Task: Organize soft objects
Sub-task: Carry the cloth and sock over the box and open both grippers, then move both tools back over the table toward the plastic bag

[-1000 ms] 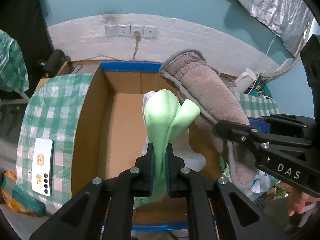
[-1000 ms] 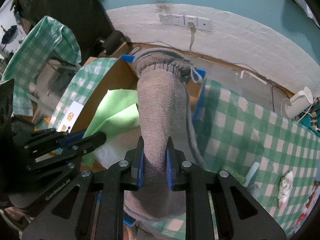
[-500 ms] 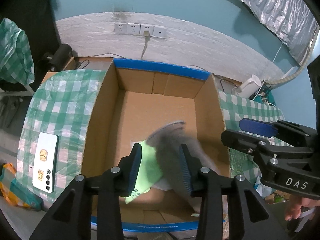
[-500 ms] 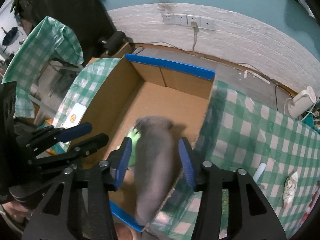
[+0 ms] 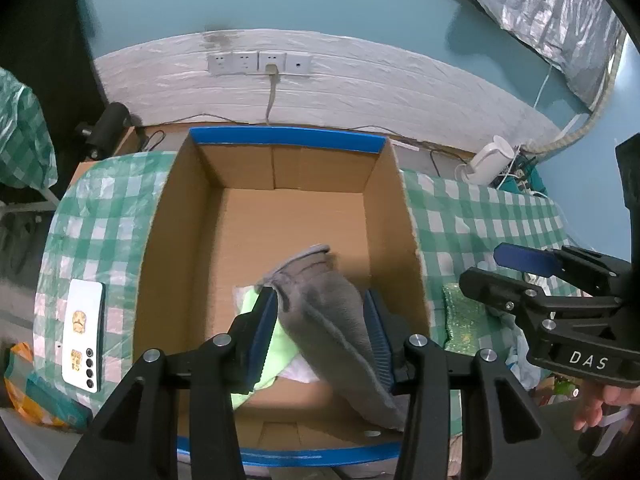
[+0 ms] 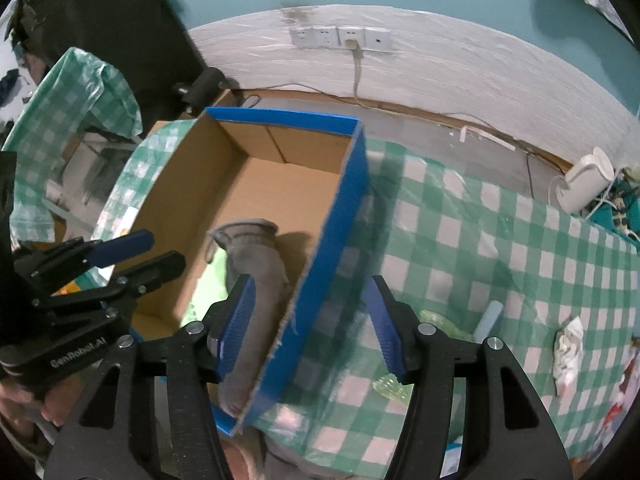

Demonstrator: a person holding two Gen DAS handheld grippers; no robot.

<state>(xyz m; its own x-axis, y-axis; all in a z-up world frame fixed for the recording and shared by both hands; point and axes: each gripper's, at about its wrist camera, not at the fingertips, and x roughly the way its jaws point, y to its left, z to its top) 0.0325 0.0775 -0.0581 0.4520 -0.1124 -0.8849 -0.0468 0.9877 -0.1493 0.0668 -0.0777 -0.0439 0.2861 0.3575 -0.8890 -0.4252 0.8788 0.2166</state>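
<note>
We held both grippers over the cardboard box (image 5: 280, 216) on the bench (image 6: 480, 248) with its green-checked cloth. The left gripper (image 5: 320, 332) had its jaws apart — they had just been opening — and the grey fleece sock (image 5: 332, 320) lay on the box floor below them, seen in the gap between the two blue pads but not pressed by either. Its cuff end pointed toward the far wall of the box, and its other end ran down toward the near wall. The light green cloth (image 5: 272, 344) lay partly under the sock, on its left side, showing behind the left pad.

The right gripper (image 6: 308, 324) also stood with jaws apart, having just been opening. From its camera, the box's blue-edged right wall ran up through the gap between the jaws; the sock (image 6: 252, 268) lay inside the box just beside the left pad, clear of both — nothing was clamped. A white phone (image 5: 84, 336) rested on the cloth left of the box.
</note>
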